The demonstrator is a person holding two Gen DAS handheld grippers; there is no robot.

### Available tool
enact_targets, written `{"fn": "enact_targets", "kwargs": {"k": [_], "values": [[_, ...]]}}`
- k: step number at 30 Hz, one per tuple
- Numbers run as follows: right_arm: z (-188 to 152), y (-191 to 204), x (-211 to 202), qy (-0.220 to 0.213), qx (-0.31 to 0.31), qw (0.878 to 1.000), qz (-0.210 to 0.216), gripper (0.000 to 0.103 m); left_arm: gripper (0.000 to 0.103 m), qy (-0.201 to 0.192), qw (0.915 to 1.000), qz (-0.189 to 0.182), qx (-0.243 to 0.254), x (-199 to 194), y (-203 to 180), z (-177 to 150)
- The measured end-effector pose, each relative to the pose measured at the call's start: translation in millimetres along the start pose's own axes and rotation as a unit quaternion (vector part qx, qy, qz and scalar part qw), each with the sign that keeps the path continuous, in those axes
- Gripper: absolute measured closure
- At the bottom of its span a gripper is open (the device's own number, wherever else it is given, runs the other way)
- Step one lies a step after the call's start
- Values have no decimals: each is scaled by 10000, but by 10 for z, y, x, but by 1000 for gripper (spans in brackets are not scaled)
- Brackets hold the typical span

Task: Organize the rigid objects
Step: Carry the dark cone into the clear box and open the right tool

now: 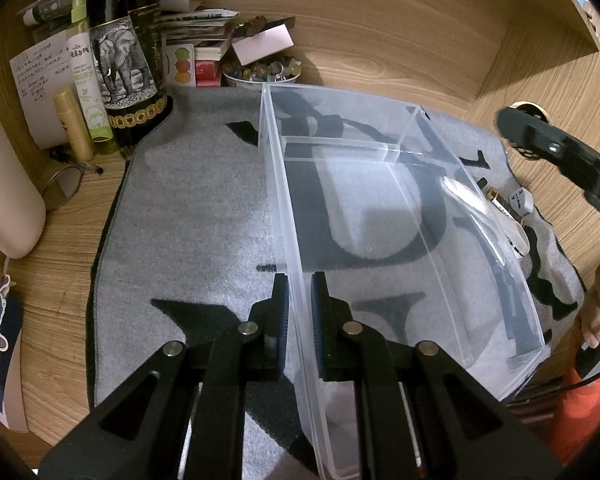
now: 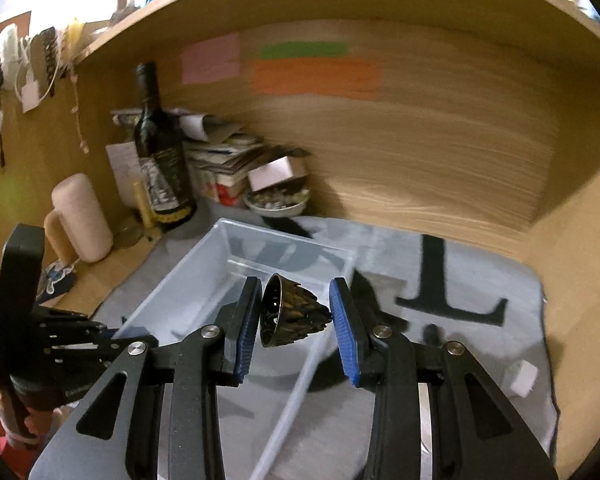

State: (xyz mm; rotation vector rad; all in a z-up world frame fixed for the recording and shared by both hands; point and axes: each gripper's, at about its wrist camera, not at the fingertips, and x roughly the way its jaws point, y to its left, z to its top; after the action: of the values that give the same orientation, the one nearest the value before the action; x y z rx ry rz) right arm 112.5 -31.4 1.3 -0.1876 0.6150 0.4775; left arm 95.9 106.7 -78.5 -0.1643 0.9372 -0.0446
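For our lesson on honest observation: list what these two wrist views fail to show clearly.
- Right wrist view: back wall notes, smeared by motion blur.
- Left wrist view: small objects beyond the clear bin, distorted by its wall.
- Left wrist view: right gripper, fingertips cut off.

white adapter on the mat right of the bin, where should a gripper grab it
Grip the white adapter across its two flat opposite sides, coming from above. It is a small blocky cube lying alone on the grey mat, outside the clear bin, so the space over it looks free.
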Motion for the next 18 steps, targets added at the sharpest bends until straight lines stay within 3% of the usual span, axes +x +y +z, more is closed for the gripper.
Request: {"fn": "enact_targets", "kwargs": {"k": [6, 7, 18], "values": [[67, 151, 208, 279, -238, 9992, 166, 71, 92, -58, 10000, 43, 56, 2, -13, -8], [73, 168, 250, 385, -274, 9989, 34, 71, 92, -64, 10000, 41, 56, 2, -10, -8], [30, 349, 729, 1315, -626, 9891, 228, 71, 92, -92, 10000, -2, 32, 13, -2, 4]]}}
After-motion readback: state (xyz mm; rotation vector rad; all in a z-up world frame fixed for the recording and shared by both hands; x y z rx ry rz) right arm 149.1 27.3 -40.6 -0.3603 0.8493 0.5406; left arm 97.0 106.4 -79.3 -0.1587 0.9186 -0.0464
